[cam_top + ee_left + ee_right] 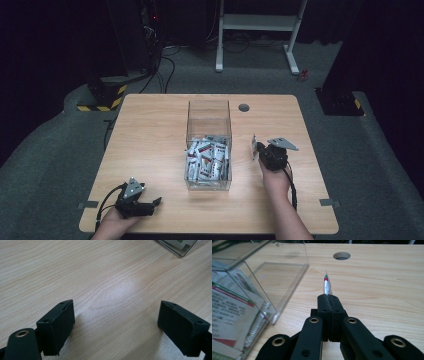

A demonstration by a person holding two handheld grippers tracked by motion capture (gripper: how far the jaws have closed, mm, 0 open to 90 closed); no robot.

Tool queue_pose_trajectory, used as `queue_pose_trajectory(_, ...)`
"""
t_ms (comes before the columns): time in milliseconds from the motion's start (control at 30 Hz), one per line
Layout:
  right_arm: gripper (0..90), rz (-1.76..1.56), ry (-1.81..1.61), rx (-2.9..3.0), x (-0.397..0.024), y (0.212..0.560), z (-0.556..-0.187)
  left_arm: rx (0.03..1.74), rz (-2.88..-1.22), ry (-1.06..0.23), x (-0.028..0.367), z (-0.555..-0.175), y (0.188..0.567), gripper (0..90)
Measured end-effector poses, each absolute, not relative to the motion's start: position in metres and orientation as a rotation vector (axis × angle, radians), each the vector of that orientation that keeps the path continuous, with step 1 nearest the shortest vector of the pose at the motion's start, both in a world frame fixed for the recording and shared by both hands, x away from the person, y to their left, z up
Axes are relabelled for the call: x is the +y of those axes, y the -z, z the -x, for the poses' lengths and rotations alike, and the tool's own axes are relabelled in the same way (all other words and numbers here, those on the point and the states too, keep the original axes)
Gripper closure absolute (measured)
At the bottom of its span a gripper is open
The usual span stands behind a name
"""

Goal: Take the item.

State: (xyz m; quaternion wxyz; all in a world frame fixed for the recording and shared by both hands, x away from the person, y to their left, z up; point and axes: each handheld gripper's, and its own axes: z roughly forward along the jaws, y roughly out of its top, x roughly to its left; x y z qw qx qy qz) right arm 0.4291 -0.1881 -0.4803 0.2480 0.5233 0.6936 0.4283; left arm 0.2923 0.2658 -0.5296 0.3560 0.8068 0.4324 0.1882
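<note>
Nearest to you, your left gripper rests low on the table, well to the near-left of the clear box, its jaws spread wide with nothing but bare wood between them; the left gripper view catches just a corner of the box far off at its top edge. Farther out, your right gripper sits just beside the box's right wall, jaws pressed together on one packet, a thin silvery sachet held edge-on so it sticks straight out beyond the tips. The box holds a heap of the same white-and-red packets in its near half, while its far half looks bare. Beyond the box lies the round cable hole in the tabletop. The step in hand looks like carrying a single packet, though from these views you cannot be sure whether it is meant to go into the box or away from it. If in, your next move calls for lifting the packet clear above the wall, centring it over the open top, then easing the jaws apart; keep the left gripper out of the way.
</note>
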Motion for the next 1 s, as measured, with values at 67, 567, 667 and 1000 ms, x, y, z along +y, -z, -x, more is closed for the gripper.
queue_pose_trajectory(67, 89.5, -1.427, -1.146, 1.894, -0.188, 0.483, -0.431, 1.118, -2.082, -0.485, 0.266, -0.292, 0.53, 14.5)
queue_pose_trajectory(567, 86.9, -1.472, -1.061, 1.864, -0.207, 0.491, -0.439, 1.11, -2.094, -0.501, 0.266, -0.292, 0.529, 14.5)
queue_pose_trajectory(667, 80.3, -1.48, -1.066, 1.859, -0.209, 0.489, -0.439, 1.107, -2.096, -0.503, 0.266, -0.293, 0.529, 14.5)
queue_pose_trajectory(1000, 66.3, -1.444, -1.069, 1.86, -0.209, 0.483, -0.434, 1.107, -2.096, -0.503, 0.266, -0.293, 0.529, 14.5)
